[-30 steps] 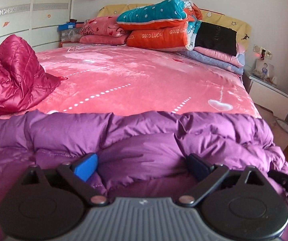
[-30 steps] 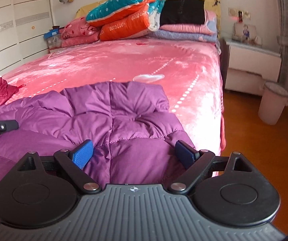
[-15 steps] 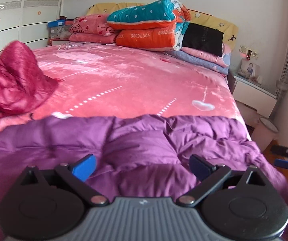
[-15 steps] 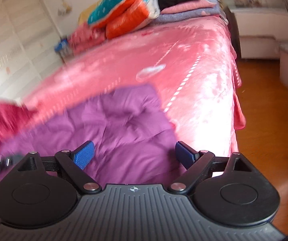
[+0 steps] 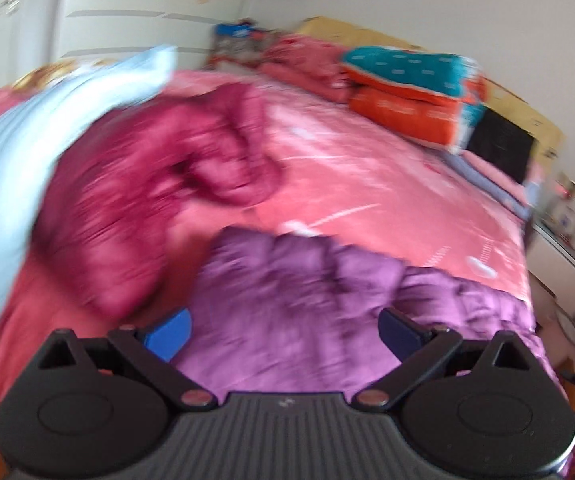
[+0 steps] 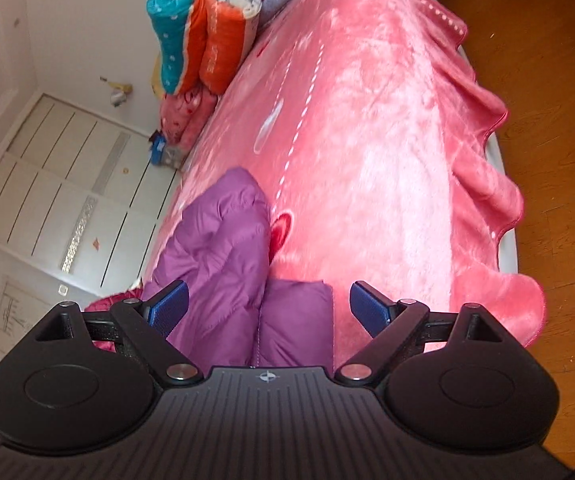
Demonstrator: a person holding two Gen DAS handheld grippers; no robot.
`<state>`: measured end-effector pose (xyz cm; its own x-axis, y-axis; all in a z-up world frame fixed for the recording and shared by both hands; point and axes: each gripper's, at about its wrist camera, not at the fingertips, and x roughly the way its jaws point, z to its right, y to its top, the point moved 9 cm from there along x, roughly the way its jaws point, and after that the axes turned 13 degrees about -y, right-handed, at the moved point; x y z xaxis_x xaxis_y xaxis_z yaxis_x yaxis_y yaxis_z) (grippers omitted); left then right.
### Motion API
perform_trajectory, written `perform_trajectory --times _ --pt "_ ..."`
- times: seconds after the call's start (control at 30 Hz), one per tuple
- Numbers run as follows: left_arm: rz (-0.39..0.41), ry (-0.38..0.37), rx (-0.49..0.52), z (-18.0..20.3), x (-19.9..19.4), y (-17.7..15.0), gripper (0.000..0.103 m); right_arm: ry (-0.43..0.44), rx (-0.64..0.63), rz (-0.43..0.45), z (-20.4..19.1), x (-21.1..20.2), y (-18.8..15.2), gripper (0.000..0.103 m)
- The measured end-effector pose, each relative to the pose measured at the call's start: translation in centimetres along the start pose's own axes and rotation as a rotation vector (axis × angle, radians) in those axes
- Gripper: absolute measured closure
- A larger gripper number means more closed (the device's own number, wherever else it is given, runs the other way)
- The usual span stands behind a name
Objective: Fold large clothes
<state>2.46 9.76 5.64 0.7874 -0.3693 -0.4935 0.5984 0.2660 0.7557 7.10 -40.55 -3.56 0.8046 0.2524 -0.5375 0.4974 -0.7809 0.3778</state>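
Note:
A purple puffer jacket (image 5: 327, 300) lies bunched at the near end of a pink bed (image 5: 367, 184); it also shows in the right wrist view (image 6: 227, 264). My left gripper (image 5: 285, 330) is open and empty, held just above the jacket. My right gripper (image 6: 269, 306) is open and empty, rolled sharply sideways over the jacket's right edge. A crimson puffer jacket (image 5: 147, 200) lies heaped on the bed to the left. The left wrist view is motion-blurred.
A light blue cloth (image 5: 39, 128) lies left of the crimson jacket. Folded quilts and pillows (image 5: 411, 88) are stacked at the headboard. White wardrobe doors (image 6: 59, 200) stand beyond the bed. Wooden floor (image 6: 547, 92) runs along the bed's right side.
Both grippers have pulled back from the purple jacket. The left view swung left and tilted, blurring. The right gripper rolled strongly sideways. The jacket now looks more bunched.

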Motion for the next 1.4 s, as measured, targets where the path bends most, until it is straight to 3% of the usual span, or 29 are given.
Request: perform_trajectory --times 0.17,0.33,0.6,0.67,0.77,1.1,1.4 --pt "0.025 0.001 -0.144 -4.0 -1.1 -1.1 0.003 0.059 0.017 -0.075 -0.8 1.2 -1.1 0.0" --pt "0.019 -0.072 -0.253 -5.6 -1.0 -1.4 0.004 0.058 -0.004 -0.093 -1.9 1.2 -1.5 0.0" --pt "-0.03 -0.209 -0.368 -7.3 -0.5 -2.0 0.004 0.225 -0.044 -0.152 -5.5 1.1 -2.0 0.0" --pt "-0.034 -0.214 -0.374 -8.0 -0.2 -2.1 0.004 0.269 -0.075 -0.173 -6.8 1.2 -2.3 0.0" --pt "-0.04 -0.242 -0.386 -8.7 0.4 -2.3 0.004 0.208 -0.152 -0.202 -7.4 2.5 -3.3 0.0" --pt "-0.17 -0.293 -0.347 -8.6 5.4 -3.6 0.004 0.194 -0.124 -0.243 -7.0 4.5 -3.5 0.0" --pt "-0.291 -0.409 -0.296 -7.1 9.4 -3.8 0.001 0.199 -0.139 -0.241 -6.7 4.1 -4.1 0.0"
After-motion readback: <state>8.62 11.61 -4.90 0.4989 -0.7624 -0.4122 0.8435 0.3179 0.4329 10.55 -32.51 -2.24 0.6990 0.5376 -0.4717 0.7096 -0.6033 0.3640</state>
